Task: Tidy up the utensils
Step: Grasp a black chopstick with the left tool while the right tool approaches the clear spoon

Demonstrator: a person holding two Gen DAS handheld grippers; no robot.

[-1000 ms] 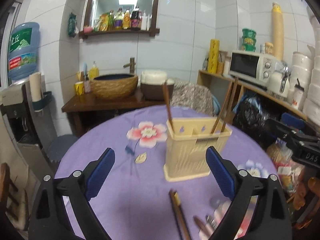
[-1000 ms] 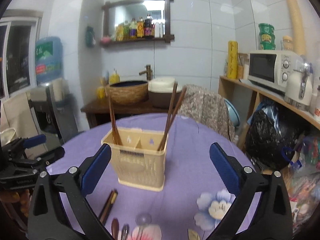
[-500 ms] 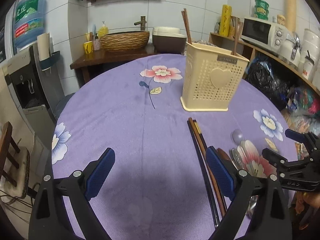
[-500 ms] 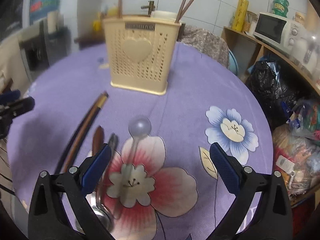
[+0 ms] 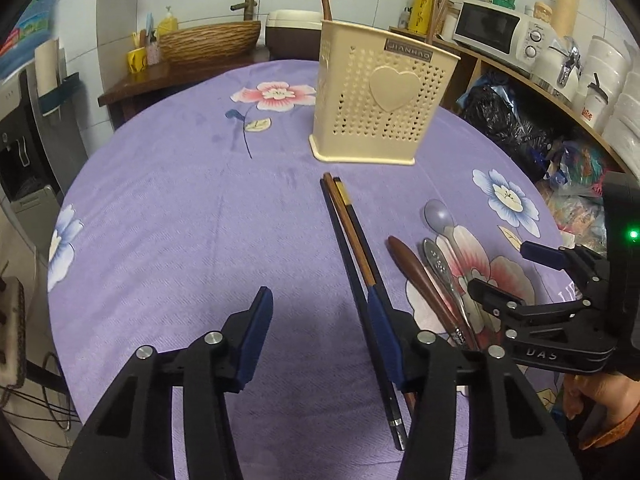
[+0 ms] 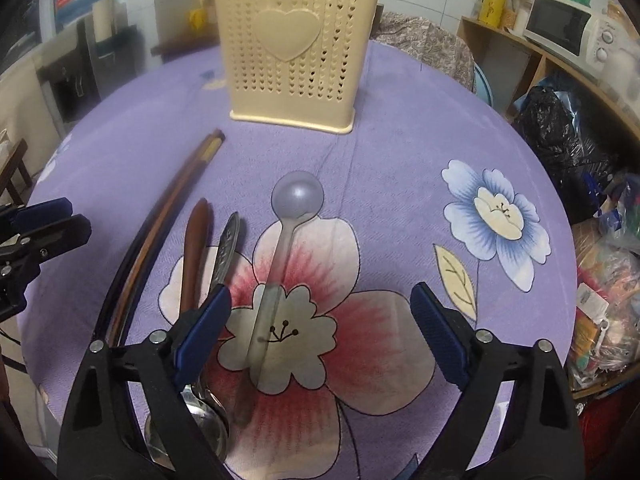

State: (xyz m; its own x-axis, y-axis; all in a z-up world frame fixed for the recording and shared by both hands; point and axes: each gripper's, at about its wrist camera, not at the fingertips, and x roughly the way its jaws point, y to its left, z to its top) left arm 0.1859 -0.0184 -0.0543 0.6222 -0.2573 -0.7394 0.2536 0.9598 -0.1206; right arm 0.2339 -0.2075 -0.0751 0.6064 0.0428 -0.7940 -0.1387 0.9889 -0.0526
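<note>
Your right gripper (image 6: 320, 332), jaws wide and empty, straddles the clear spoon (image 6: 280, 264), which lies lengthwise toward the holder (image 6: 294, 52) near the table's (image 6: 400, 120) front edge; your left gripper (image 5: 320, 336), also wide, flanks the chopsticks (image 5: 348, 232).

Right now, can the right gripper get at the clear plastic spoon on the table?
Probably yes. The right gripper is open and the clear spoon lies between its fingers on the tablecloth. The metal spoon lies close by the left finger, so it may get nudged.
</note>
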